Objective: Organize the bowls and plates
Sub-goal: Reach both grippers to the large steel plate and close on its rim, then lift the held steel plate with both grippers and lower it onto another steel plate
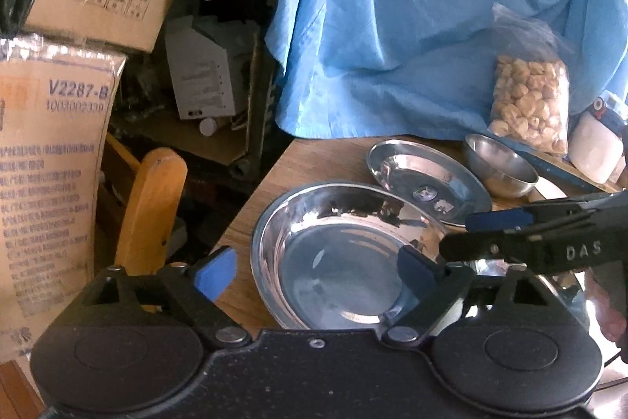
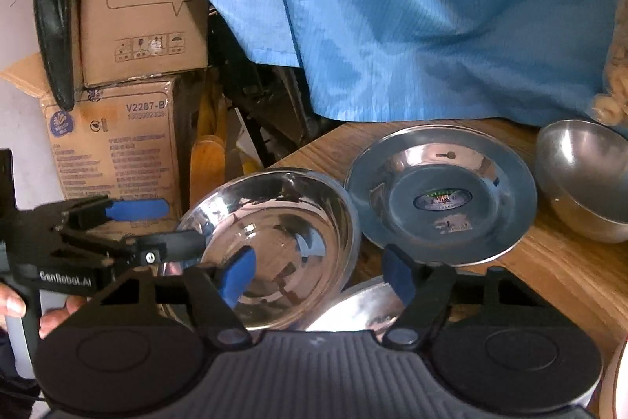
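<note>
Straddling the shiny steel bowl (image 1: 333, 254), both the left gripper (image 1: 314, 269) and right gripper (image 2: 318, 271) are seen with jaws apart, unclamped.

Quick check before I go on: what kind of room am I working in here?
Probably a cluttered storeroom or back room, not a tidy kitchen: stacked printed cardboard boxes, a draped light-blue cloth, and a wooden table bearing shiny steel dishes.

Right tongs (image 2: 320, 277) gape over a steel plate's (image 2: 274, 222) rim.
</note>
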Demonstrator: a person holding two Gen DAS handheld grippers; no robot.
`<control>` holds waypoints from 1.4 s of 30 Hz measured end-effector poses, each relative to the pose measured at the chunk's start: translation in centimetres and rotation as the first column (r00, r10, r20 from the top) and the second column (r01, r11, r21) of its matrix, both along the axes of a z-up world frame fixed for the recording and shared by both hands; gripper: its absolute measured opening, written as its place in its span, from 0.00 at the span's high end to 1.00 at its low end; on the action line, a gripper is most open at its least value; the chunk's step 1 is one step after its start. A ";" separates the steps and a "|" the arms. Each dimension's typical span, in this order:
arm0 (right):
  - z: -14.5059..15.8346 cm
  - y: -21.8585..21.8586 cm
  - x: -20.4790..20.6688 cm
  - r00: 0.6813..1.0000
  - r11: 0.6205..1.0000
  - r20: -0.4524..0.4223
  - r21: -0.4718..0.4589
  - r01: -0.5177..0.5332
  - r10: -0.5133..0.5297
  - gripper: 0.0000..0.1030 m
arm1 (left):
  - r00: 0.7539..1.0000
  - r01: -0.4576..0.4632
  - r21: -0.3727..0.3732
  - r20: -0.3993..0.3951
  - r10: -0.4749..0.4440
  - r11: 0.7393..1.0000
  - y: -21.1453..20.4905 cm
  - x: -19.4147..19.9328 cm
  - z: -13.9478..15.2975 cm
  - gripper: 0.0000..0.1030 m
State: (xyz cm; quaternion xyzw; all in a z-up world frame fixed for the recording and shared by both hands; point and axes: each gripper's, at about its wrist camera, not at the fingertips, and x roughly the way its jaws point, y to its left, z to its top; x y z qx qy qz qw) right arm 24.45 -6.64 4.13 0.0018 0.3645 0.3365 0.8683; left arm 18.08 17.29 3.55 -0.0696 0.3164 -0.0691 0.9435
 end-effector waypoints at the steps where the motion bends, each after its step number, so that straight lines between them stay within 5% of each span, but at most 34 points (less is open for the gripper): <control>1: 0.0 0.1 0.2 1.000 1.000 -0.009 0.000 0.001 -0.001 0.33 | 1.000 0.000 -0.007 -0.003 0.000 1.000 0.1 0.0 -0.1 0.19; 7: -0.5 0.9 1.0 0.999 0.999 -0.031 -0.037 0.006 -0.007 0.48 | 1.000 -0.002 -0.052 -0.023 0.001 0.999 0.8 -0.1 -0.8 0.31; 15: -1.3 1.5 1.7 0.998 0.997 -0.037 -0.070 0.043 -0.046 0.73 | 0.998 -0.048 -0.083 -0.039 0.045 0.995 1.6 0.0 -1.6 0.59; 22: -2.2 1.6 2.3 0.996 0.995 -0.058 -0.073 0.064 -0.069 0.84 | 0.994 -0.096 -0.121 -0.062 0.089 0.988 2.5 0.3 -2.7 0.83; 33: -1.3 1.1 2.2 0.995 0.998 -0.068 0.009 0.070 -0.069 0.88 | 0.988 -0.152 -0.132 -0.042 0.147 0.980 2.7 -0.4 -1.3 0.87; 42: 1.1 -4.2 0.5 0.994 0.989 -0.034 0.094 0.111 -0.108 0.88 | 0.998 -0.052 -0.184 0.020 0.056 0.982 -1.3 -0.9 0.8 0.88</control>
